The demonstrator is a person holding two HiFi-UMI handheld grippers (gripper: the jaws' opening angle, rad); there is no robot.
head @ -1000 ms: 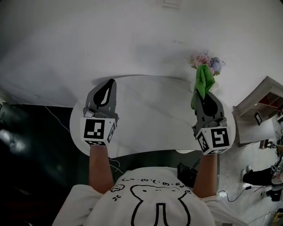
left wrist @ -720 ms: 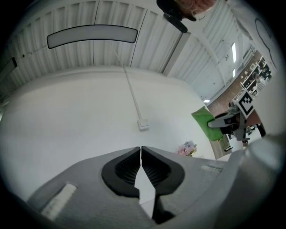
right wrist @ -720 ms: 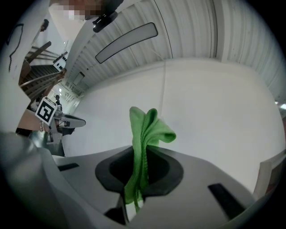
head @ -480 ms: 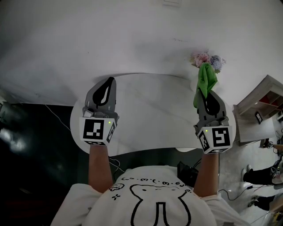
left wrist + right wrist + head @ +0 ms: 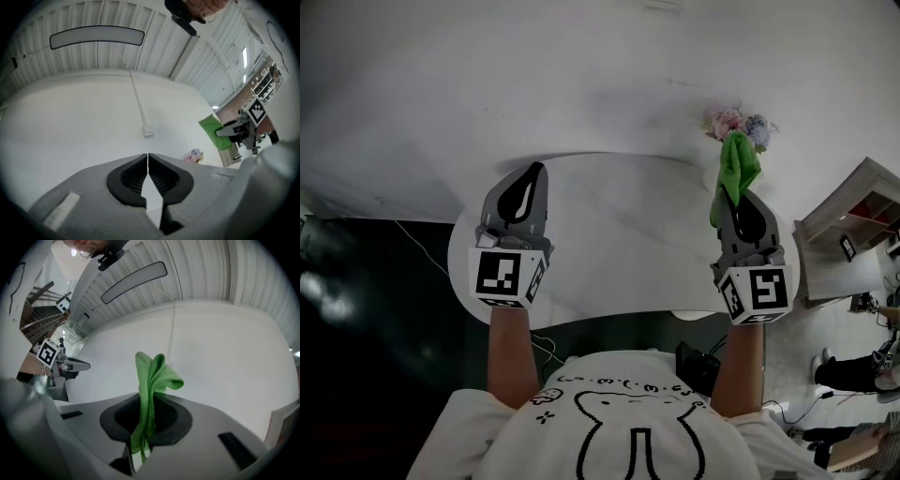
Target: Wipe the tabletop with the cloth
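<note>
A green cloth (image 5: 734,173) is pinched in my right gripper (image 5: 741,199), which hangs over the right rim of the round white table (image 5: 619,244). In the right gripper view the cloth (image 5: 151,394) sticks up folded between the shut jaws and hangs below them. My left gripper (image 5: 531,174) is held over the table's left side, its jaws shut with nothing between them (image 5: 148,157). From the left gripper view the cloth (image 5: 213,132) shows far off at the right.
A small bunch of pink and blue flowers (image 5: 733,125) stands at the table's far right edge, just beyond the cloth. A wooden shelf unit (image 5: 853,230) is on the floor at the right. Dark floor lies left of the table.
The right gripper with the cloth has shifted slightly right and up since a second ago. The left gripper has stayed put.
</note>
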